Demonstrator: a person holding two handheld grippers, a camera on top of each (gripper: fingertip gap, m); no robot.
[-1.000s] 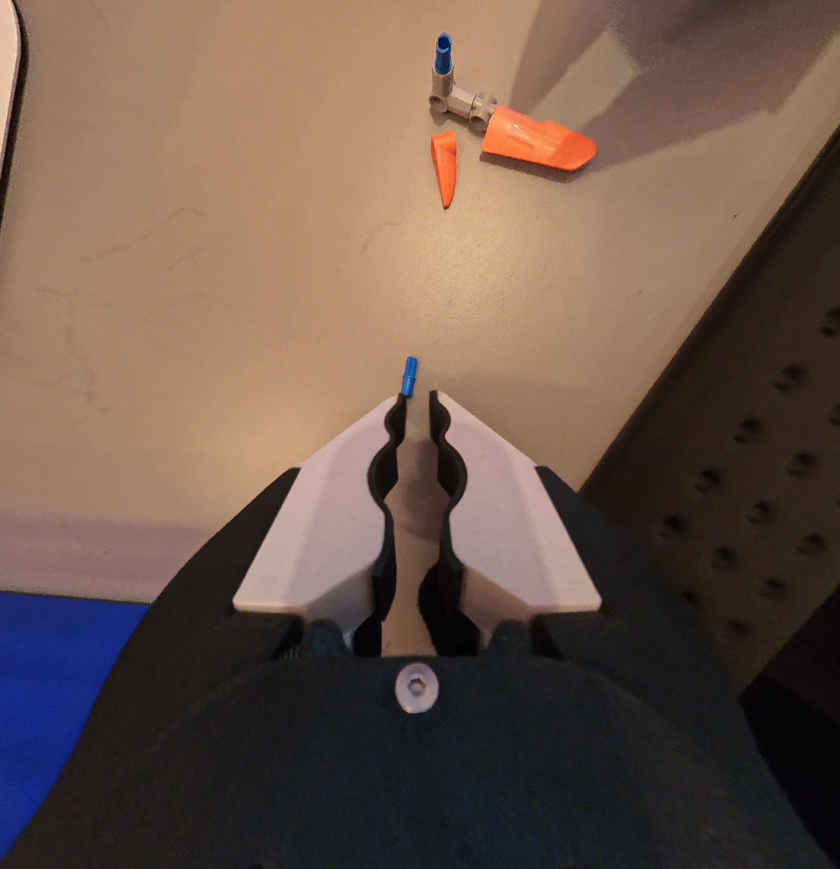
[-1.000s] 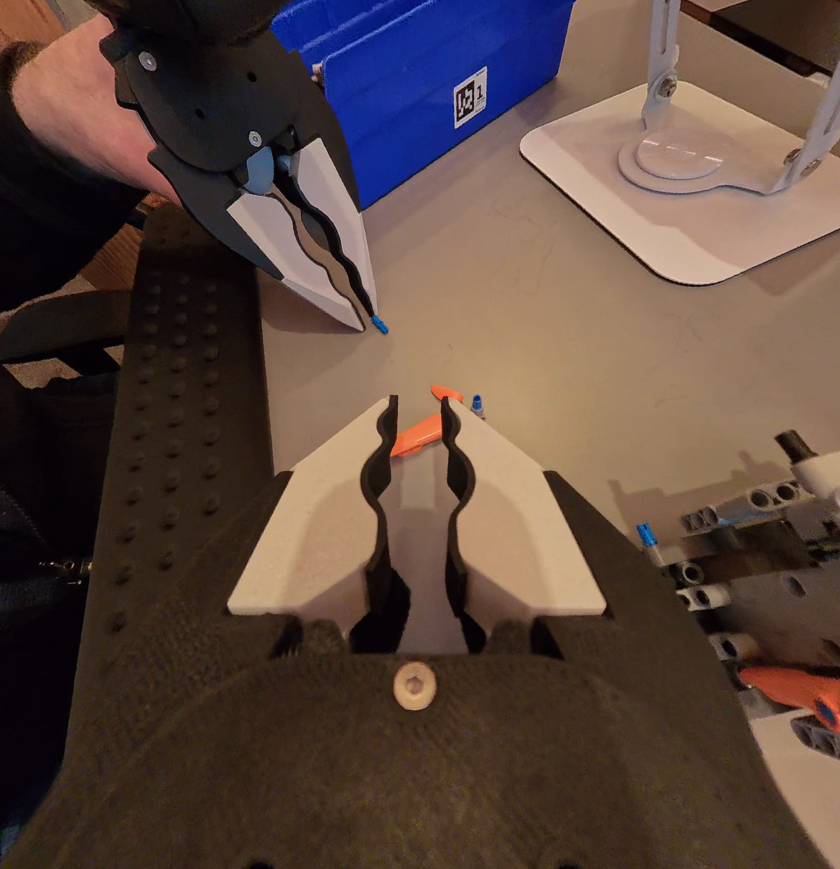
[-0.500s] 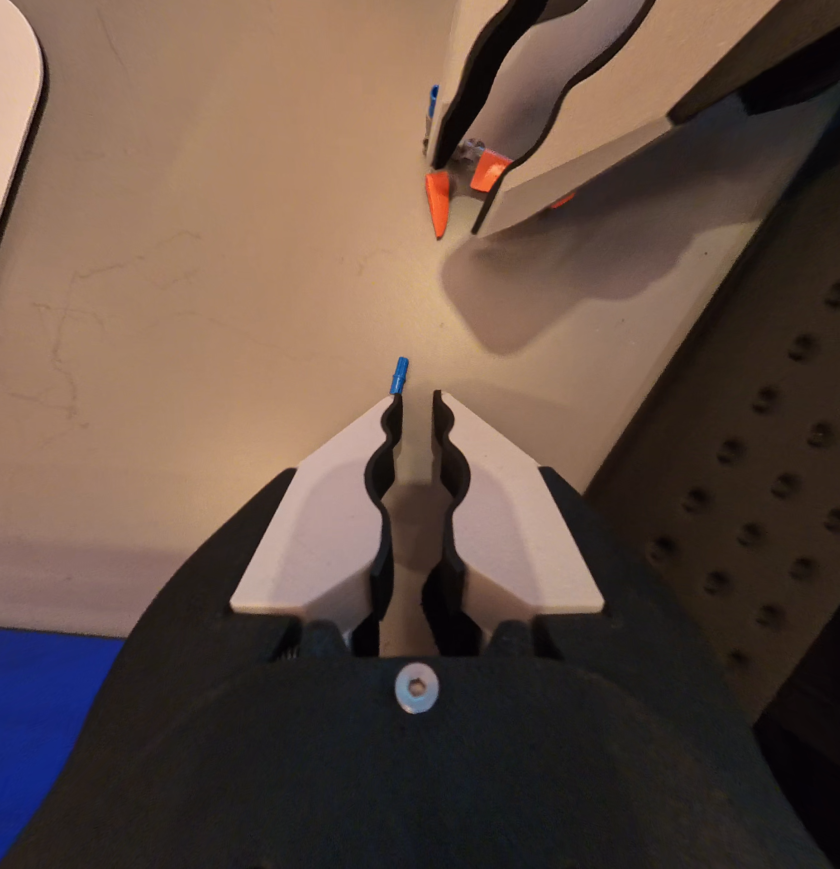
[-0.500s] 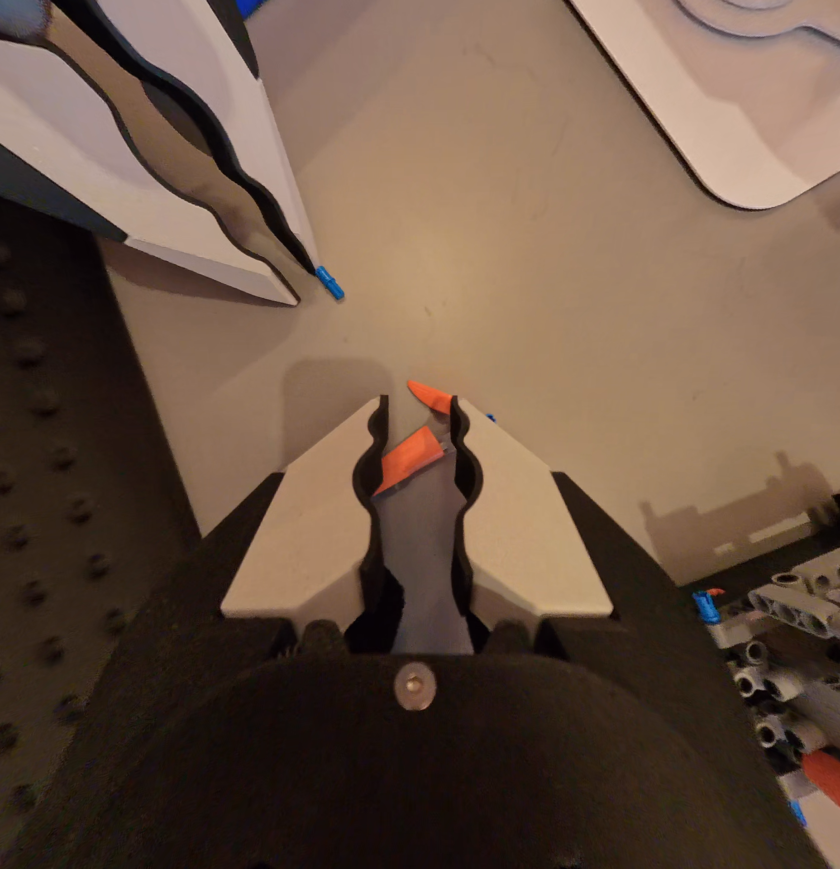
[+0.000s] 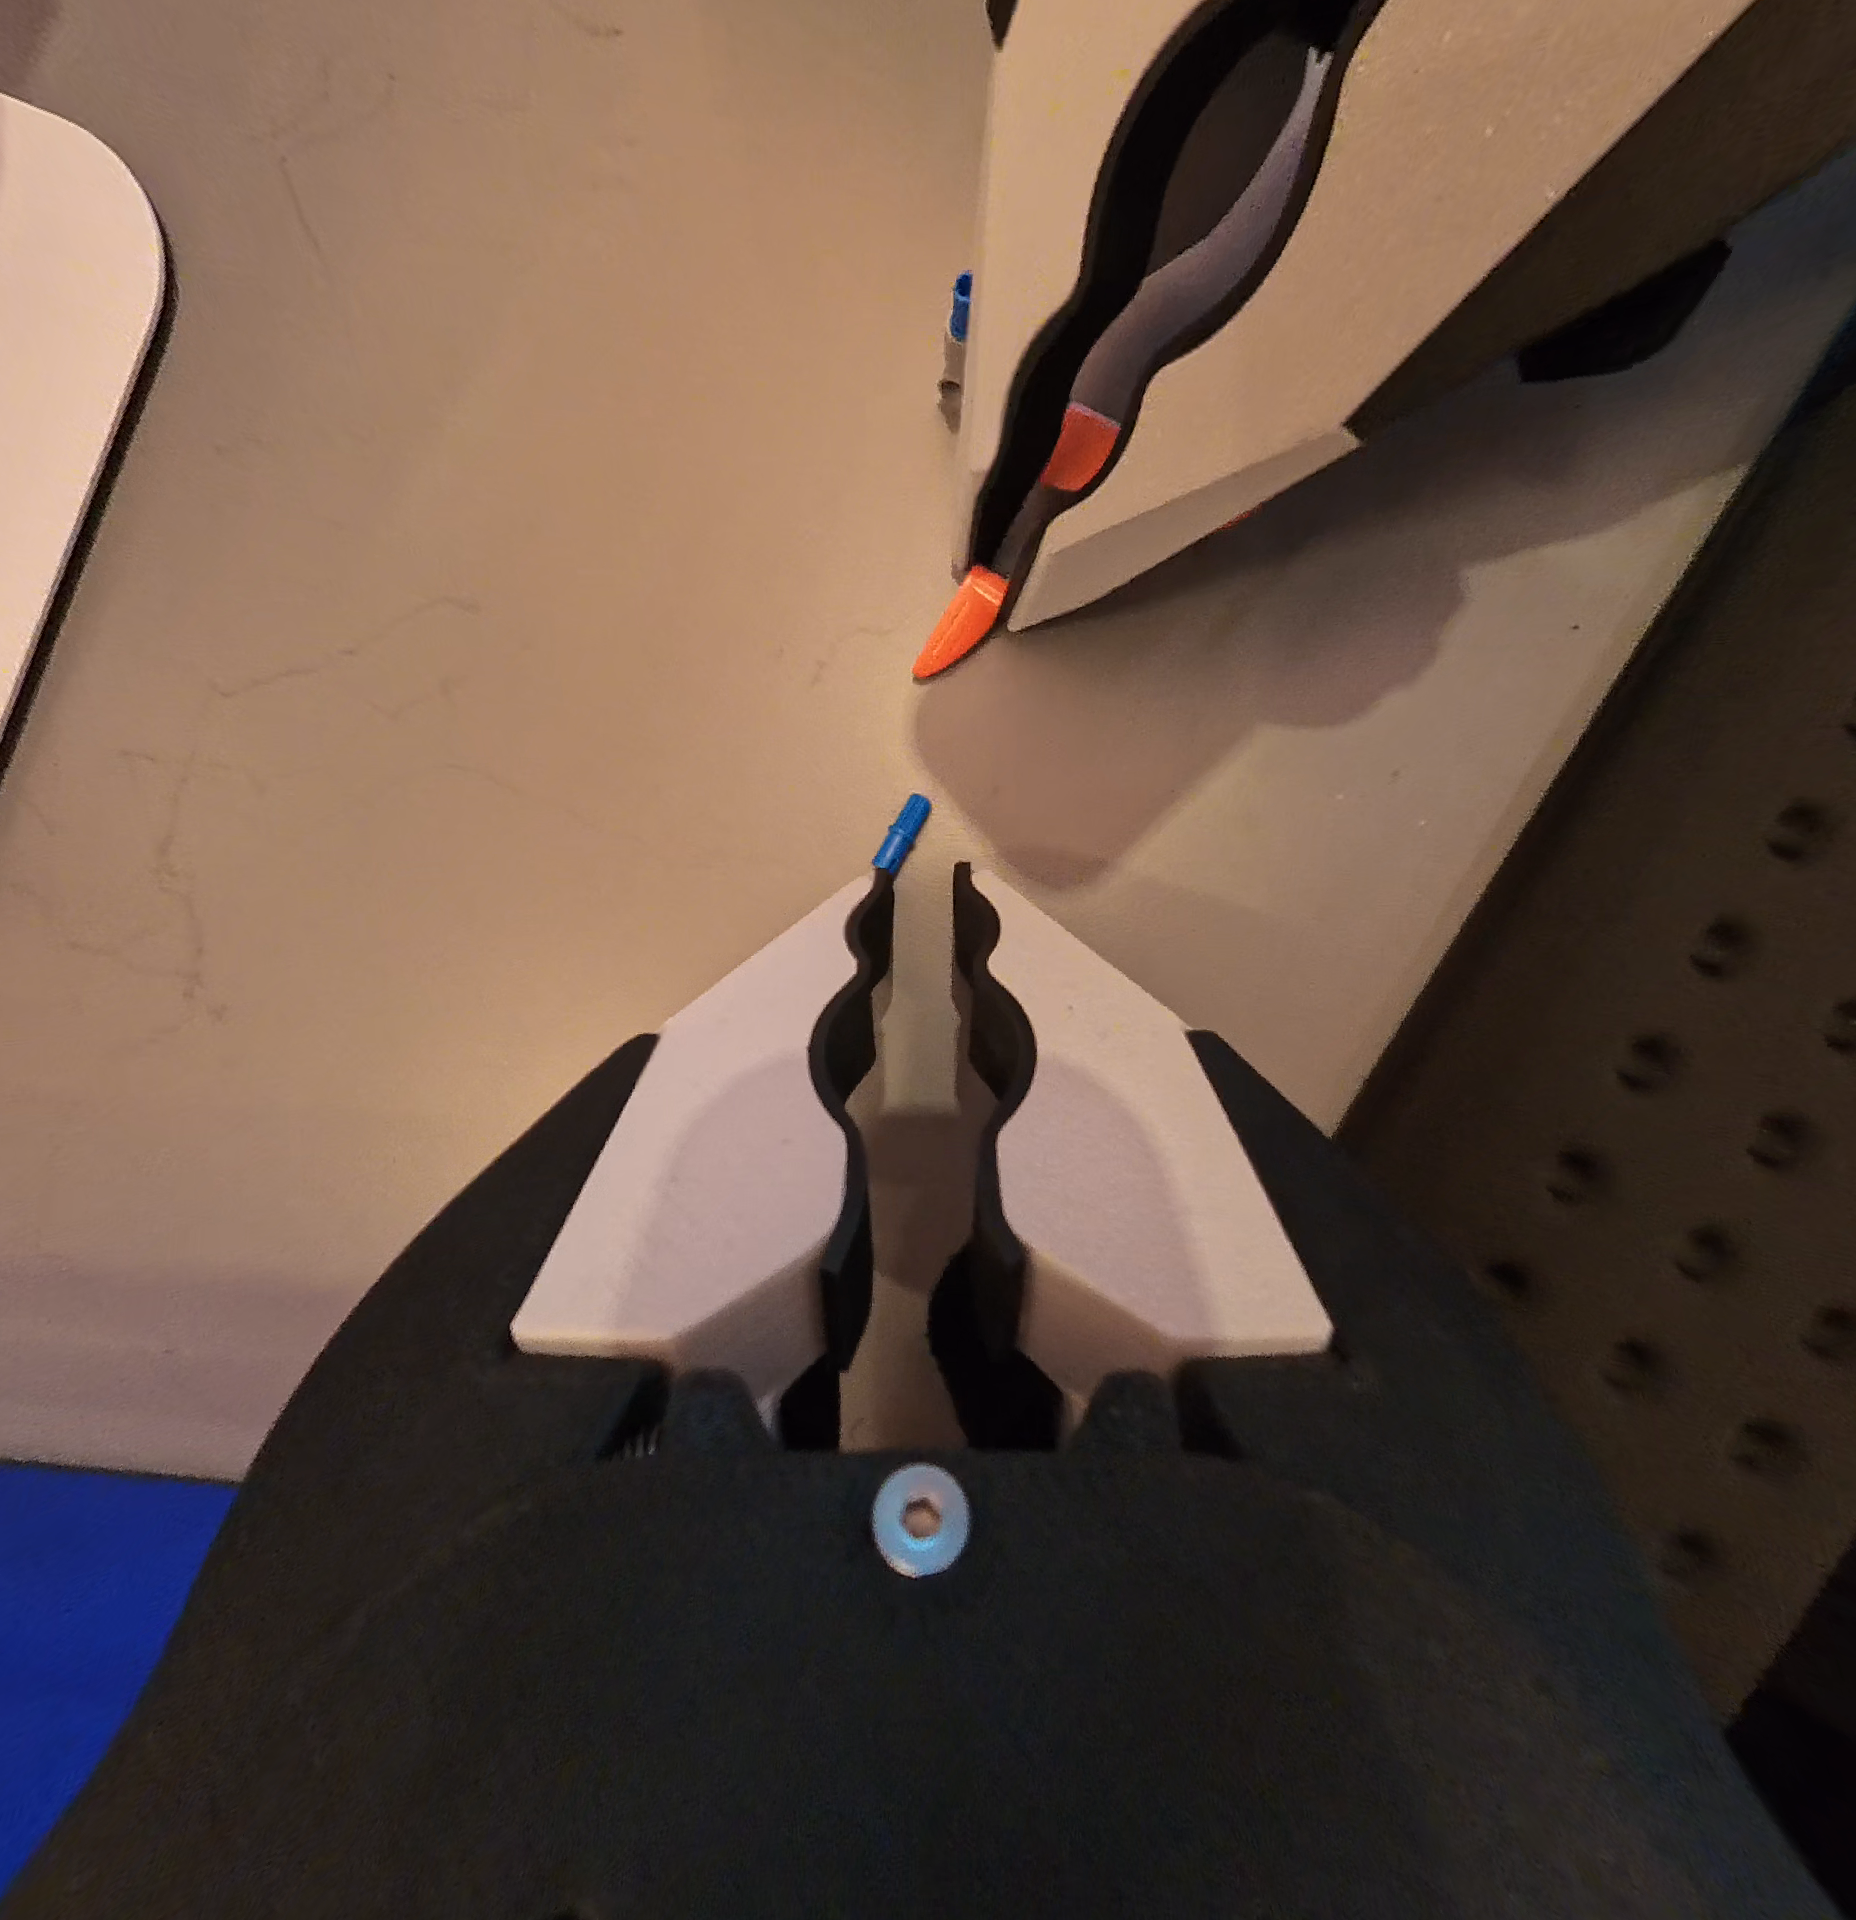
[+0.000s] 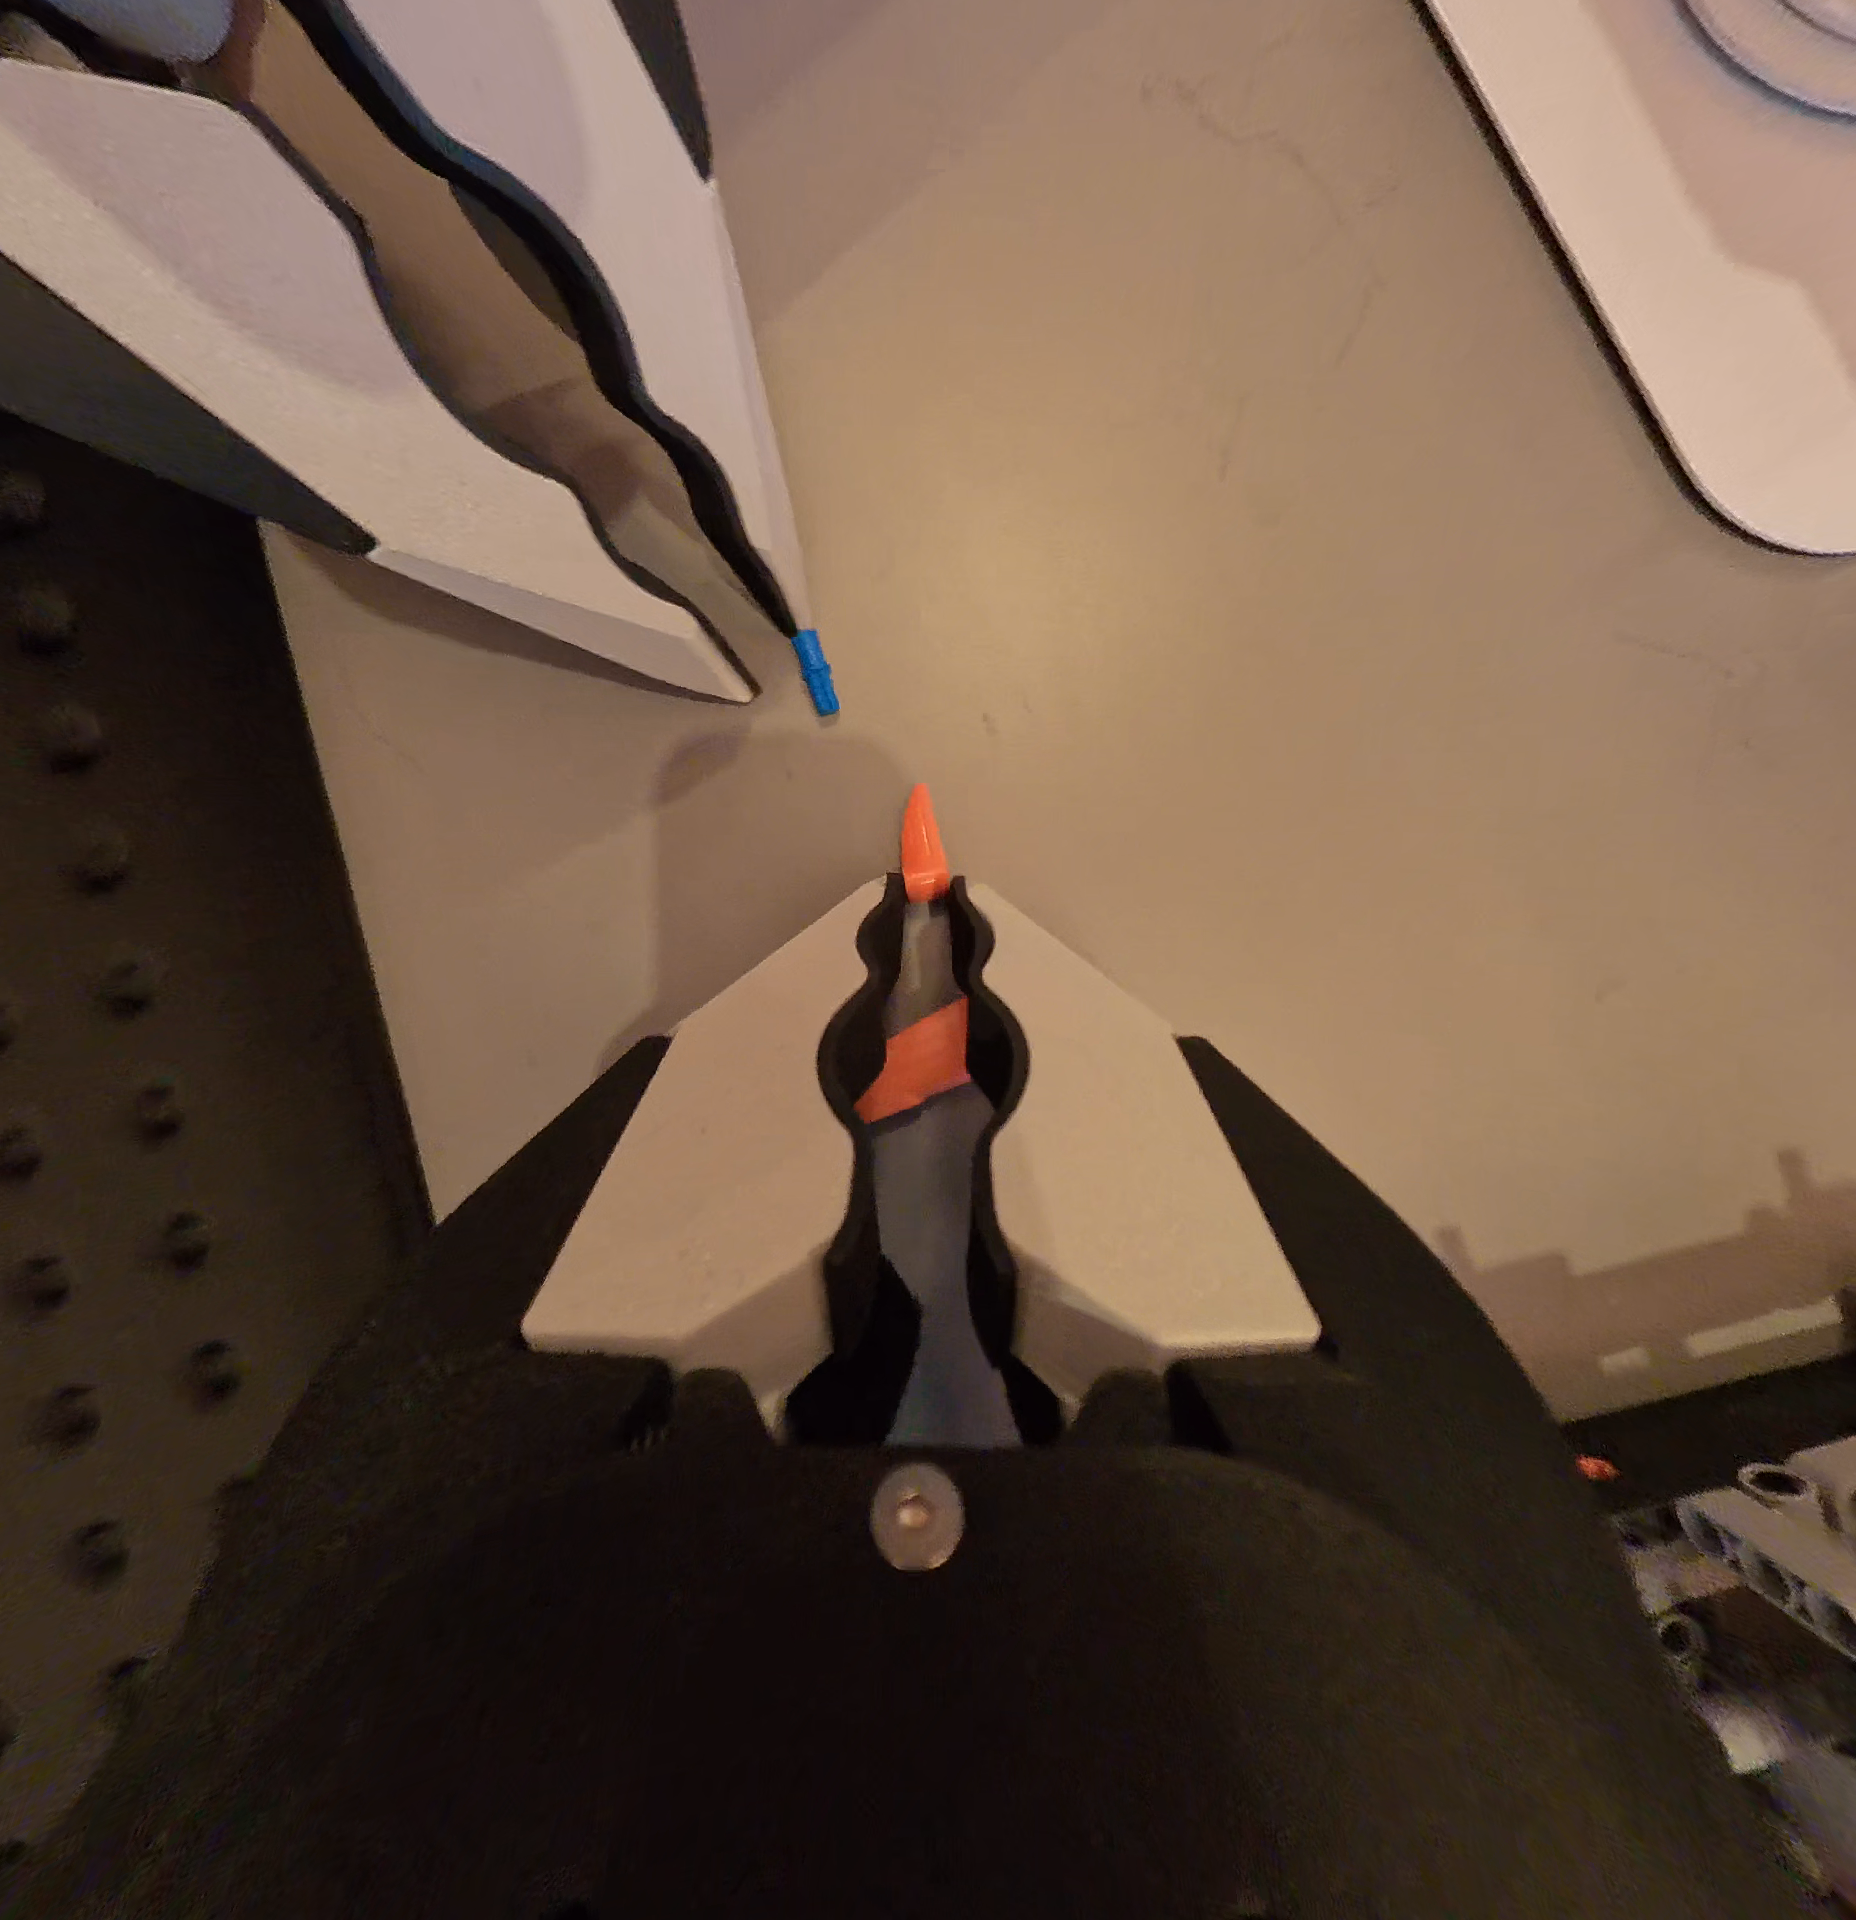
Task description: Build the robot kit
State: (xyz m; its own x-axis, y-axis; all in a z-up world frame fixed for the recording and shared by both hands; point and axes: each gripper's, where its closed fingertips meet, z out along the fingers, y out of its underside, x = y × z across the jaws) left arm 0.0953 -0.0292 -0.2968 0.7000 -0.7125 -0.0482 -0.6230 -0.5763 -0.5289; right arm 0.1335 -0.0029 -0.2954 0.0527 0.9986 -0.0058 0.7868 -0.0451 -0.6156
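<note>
The orange wedge (image 6: 922,844) sits pinched by its blunt end in the tips of my right gripper (image 6: 919,883), its point sticking out forward and low over the tan table (image 5: 488,520) — the fingers are clamped on it. Through the gap behind those tips I see a second orange piece (image 6: 913,1070) lying below the gripper; beside it, half hidden in the left wrist view, stands a grey connector (image 5: 950,364) with a blue peg on top.

Near the wedge's point, but apart from it, a blue pin (image 5: 900,831) lies at the tip of one finger of my left gripper (image 5: 922,878). That gripper's fingers stand slightly parted, nothing between them; whether the pin touches the fingertip or only lies against it I cannot tell.

A black studded mat (image 6: 124,935) borders the table by both grippers. A white plate (image 6: 1682,260) lies farther out, and grey beams (image 6: 1786,1538) are heaped at the right wrist view's edge. A blue bin (image 5: 30,1662) shows only a corner — its inside is out of sight.
</note>
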